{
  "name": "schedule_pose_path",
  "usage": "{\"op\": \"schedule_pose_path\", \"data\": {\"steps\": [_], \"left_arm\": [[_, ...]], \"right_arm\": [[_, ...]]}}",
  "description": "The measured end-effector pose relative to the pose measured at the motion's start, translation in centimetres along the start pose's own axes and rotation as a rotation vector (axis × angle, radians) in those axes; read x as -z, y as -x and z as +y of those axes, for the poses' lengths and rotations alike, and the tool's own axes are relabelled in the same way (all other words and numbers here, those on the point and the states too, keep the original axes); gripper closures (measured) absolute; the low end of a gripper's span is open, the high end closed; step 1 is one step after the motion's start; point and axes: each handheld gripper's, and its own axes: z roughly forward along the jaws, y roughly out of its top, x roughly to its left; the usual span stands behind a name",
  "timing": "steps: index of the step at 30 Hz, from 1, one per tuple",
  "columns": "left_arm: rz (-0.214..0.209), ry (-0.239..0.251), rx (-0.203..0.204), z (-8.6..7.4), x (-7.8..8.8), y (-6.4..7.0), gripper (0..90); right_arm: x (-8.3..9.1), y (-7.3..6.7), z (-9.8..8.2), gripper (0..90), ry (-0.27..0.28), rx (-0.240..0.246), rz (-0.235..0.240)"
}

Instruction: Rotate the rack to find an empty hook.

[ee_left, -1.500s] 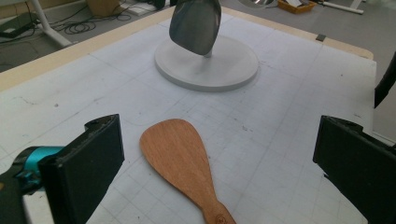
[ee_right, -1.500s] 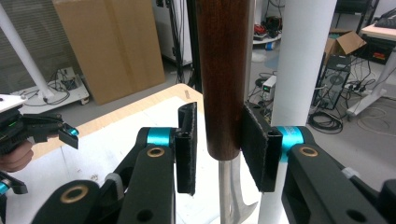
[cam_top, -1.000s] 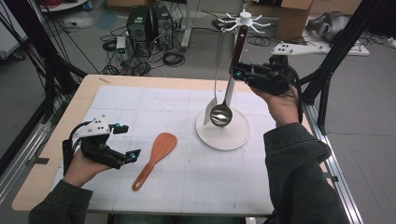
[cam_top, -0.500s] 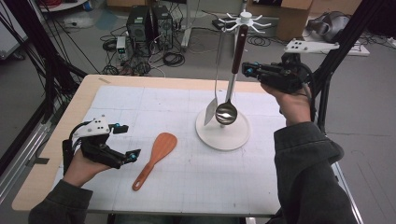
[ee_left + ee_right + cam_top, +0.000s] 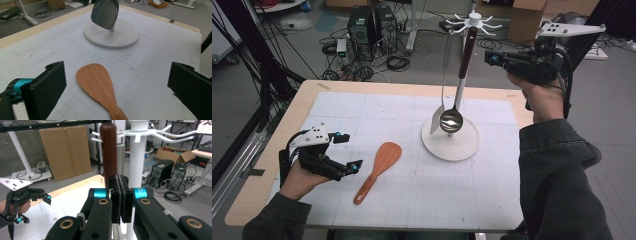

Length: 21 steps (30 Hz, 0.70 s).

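**Next onto the rack: the wooden spatula**

Our right gripper (image 5: 490, 58) is clenched on nothing beside the ladle (image 5: 458, 89) hanging from the rack (image 5: 451, 143). Our left gripper (image 5: 348, 151), jaws spread, faces the wooden spatula (image 5: 377, 169) flat on the mat. We should pinch its narrow handle squarely and lift it level.
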Motion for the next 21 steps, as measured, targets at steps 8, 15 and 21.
{"op": "schedule_pose_path", "data": {"steps": [8, 15, 21], "left_arm": [[-0.002, -0.005, 0.000, 0.0, -0.1, -0.2, 2.4], [-0.001, -0.005, 0.002, 0.0, -0.1, -0.1, 2.4], [-0.001, -0.006, 0.000, 0.0, -0.1, -0.1, 2.4]], "right_arm": [[0.6, 1.1, 0.7, 89.6, 0.015, -0.009, -0.010], [1.0, 1.5, 1.9, 89.6, 0.019, 0.005, -0.029], [0.9, 1.2, 2.7, 89.6, 0.022, 0.018, -0.023]]}}
